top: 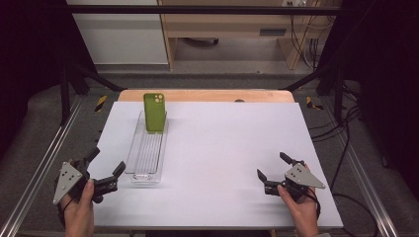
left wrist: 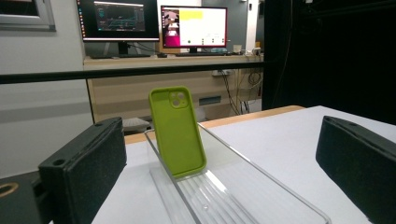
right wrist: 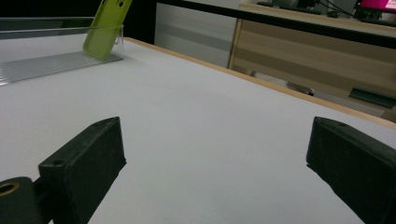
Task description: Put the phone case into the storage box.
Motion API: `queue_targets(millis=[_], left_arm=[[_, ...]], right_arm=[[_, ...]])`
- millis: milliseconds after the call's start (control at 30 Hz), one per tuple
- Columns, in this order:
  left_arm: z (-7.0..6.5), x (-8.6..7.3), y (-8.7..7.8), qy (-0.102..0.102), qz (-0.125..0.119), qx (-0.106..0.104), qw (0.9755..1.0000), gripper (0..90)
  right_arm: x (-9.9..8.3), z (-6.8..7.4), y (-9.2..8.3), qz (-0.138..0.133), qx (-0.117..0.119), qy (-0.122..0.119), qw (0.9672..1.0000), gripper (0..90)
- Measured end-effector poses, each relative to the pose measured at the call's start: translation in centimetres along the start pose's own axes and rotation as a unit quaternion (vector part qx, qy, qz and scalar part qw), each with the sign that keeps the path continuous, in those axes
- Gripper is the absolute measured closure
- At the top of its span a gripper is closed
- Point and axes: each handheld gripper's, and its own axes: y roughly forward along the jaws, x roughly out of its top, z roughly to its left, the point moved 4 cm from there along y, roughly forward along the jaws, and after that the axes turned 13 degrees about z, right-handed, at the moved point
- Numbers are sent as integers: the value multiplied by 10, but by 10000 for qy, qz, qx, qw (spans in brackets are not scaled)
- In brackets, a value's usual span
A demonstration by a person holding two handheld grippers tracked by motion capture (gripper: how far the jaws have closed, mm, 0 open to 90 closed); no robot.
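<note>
Item one, nearest me: I am holding the left gripper (top: 106, 168) at the near left corner of the white table (top: 232, 148), jaws spread wide with nothing between them, just beside the near end of the tray. I am holding the right gripper (top: 272, 167) at the near right, well apart from the tray, its jaws likewise spread wide and gripping nothing, over bare tabletop.

Item two: a clear plastic tray (top: 146, 153), long and narrow with a ribbed floor, is lying lengthwise on the left half of the table, running away from me. Its near stretch is holding nothing.

Item three, inside the tray's far end: a green phone case (top: 154, 112) is standing on its lower edge, tilted back against the tray's far wall, camera cutout at the top. In the left gripper view I am seeing the green phone case (left wrist: 177, 130) straight ahead between the jaws.

Item four, farthest: a wooden desk (left wrist: 187, 81) carrying two lit monitors (left wrist: 194, 27) is standing beyond the table.
</note>
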Motion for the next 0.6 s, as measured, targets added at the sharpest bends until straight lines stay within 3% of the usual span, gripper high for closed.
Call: queue_targets(millis=[233, 433, 600], left_arm=[[-2, -7, 6, 70, 29, -82, 9999, 14], [-2, -15, 6, -28, -22, -93, 10000, 14], [3, -21, 7, -100, 72, -24, 9999, 14]], right_arm=[[-1, -1, 1, 18, -19, 5, 10000, 41], [-2, -2, 2, 54, -69, 27, 10000, 40], [-3, -8, 1, 48, -177, 114, 9998, 39]])
